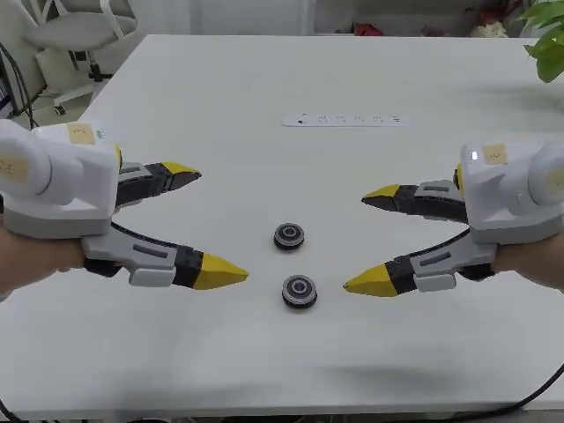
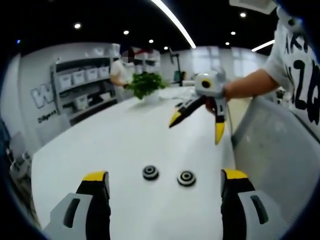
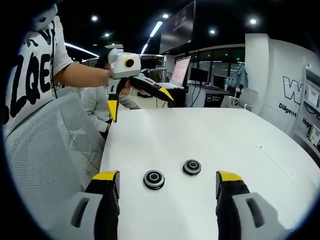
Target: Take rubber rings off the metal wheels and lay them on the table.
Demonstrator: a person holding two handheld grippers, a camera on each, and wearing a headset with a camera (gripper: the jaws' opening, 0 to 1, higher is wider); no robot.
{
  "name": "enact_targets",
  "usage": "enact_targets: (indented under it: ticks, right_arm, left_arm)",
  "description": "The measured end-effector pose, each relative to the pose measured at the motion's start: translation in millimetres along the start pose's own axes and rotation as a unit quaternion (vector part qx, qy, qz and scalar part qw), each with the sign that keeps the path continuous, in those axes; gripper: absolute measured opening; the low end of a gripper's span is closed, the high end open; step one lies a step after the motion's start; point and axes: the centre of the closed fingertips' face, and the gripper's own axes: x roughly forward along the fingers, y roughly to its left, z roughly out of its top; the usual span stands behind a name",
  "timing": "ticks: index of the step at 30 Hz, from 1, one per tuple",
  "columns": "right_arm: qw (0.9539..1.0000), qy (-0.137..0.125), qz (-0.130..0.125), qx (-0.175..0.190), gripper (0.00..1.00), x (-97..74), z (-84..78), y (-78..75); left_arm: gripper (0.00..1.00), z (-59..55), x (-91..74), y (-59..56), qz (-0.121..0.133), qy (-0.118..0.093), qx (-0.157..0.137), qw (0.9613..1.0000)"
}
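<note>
Two small metal wheels with black rubber rings lie flat on the white table (image 1: 264,132): the far wheel (image 1: 289,236) and the near wheel (image 1: 300,291). My left gripper (image 1: 211,225) is held open left of them, nothing between its yellow tips. My right gripper (image 1: 370,240) stands open on the right, also empty. In the left gripper view both wheels (image 2: 150,172) (image 2: 186,178) lie ahead of my left gripper (image 2: 165,182), with the right gripper (image 2: 197,122) beyond. In the right gripper view the wheels (image 3: 154,179) (image 3: 192,167) sit just past my right gripper (image 3: 167,182), the left gripper (image 3: 137,97) farther off.
A white power strip (image 1: 342,120) lies on the table beyond the wheels. An office chair (image 1: 79,26) stands past the far left corner and a green plant (image 1: 551,40) at the far right. A person (image 2: 119,75) stands by shelves in the background.
</note>
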Motion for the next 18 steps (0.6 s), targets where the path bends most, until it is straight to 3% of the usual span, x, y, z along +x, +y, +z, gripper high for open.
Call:
enact_targets:
  ticks: [18]
  right_arm:
    - [0.9994, 0.016, 0.028, 0.009, 0.66, 14.7, -14.3, 2.8]
  left_arm:
    - [0.88, -20.3, 26.5, -9.8, -0.029, 0.029, -0.007, 0.9991]
